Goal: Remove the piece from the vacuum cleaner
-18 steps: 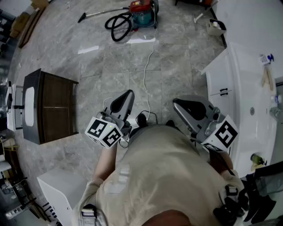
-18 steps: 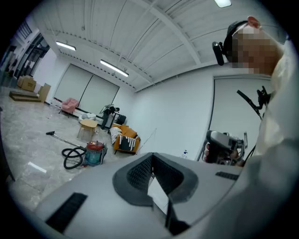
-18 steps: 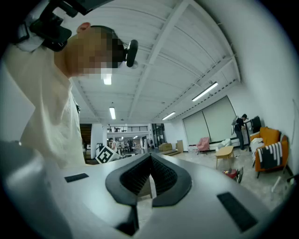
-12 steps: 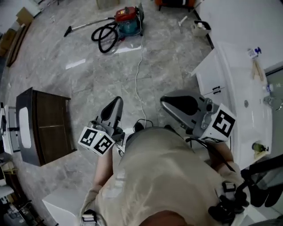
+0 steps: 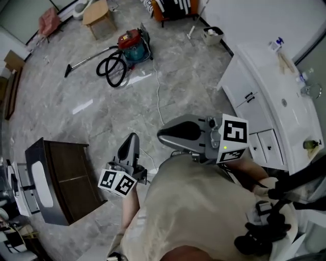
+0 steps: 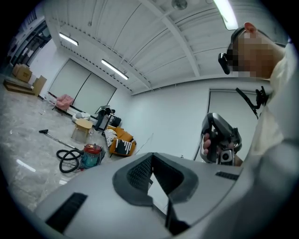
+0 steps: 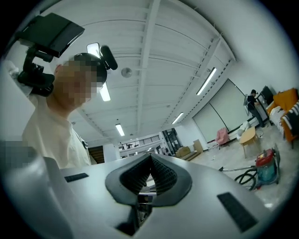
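The left gripper (image 5: pixel 133 136) and right gripper (image 5: pixel 160 136) hold nothing, jaws fully together. The vacuum cleaner (image 5: pixel 133 43) sits well apart on the floor (image 5: pixel 102 117); approach before opening either.

Open hall — marble floor (image 5: pixel 193 76), washbasin counter (image 5: pixel 269 81)

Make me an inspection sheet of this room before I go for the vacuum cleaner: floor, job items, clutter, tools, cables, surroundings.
Surface: grey marble floor.
Job's things: red and teal vacuum cleaner on the floor, far from both tools; black hose coiled beside it.
Clutter: wooden stool beyond the vacuum cleaner.
Tools: left tool shut, empty; right tool shut, empty.
Cables: white cord running from the vacuum cleaner toward the person.
Surroundings: dark cabinet at left, white vanity at right.
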A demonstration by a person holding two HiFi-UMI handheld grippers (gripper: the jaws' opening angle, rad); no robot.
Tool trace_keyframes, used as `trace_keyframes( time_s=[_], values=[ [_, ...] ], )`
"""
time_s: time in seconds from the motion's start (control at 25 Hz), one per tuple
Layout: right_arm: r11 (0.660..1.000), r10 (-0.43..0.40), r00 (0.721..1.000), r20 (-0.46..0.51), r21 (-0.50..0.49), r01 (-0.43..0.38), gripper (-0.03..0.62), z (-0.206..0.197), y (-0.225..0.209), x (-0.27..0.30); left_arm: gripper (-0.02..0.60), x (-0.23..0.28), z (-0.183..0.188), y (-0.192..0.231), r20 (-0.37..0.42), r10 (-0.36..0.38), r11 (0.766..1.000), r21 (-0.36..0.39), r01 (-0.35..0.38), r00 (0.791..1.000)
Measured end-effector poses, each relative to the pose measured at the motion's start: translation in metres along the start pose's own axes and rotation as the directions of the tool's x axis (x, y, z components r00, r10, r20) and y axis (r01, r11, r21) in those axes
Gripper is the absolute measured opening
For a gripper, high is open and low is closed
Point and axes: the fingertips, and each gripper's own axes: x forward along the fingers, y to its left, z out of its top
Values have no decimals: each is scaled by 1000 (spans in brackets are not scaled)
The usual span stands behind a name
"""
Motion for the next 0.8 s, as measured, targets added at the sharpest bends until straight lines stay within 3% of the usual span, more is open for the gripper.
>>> trace_keyframes(
  time_s=[0.36, 0.56, 0.8],
  values=[
    [991, 93, 994, -59, 100, -87, 3, -14, 4, 43, 5, -30, 9, 27, 34, 77, 996, -57, -75, 996],
    [984, 115, 992, -49, 144, -107, 3, -11, -11, 41, 5, -14, 3, 35, -18, 85, 993, -82, -86, 996],
    [976, 122, 992, -14, 184, -118, 3, 3, -60, 3, 5, 39, 6, 32, -54, 119, 992, -38, -122, 991]
  ],
)
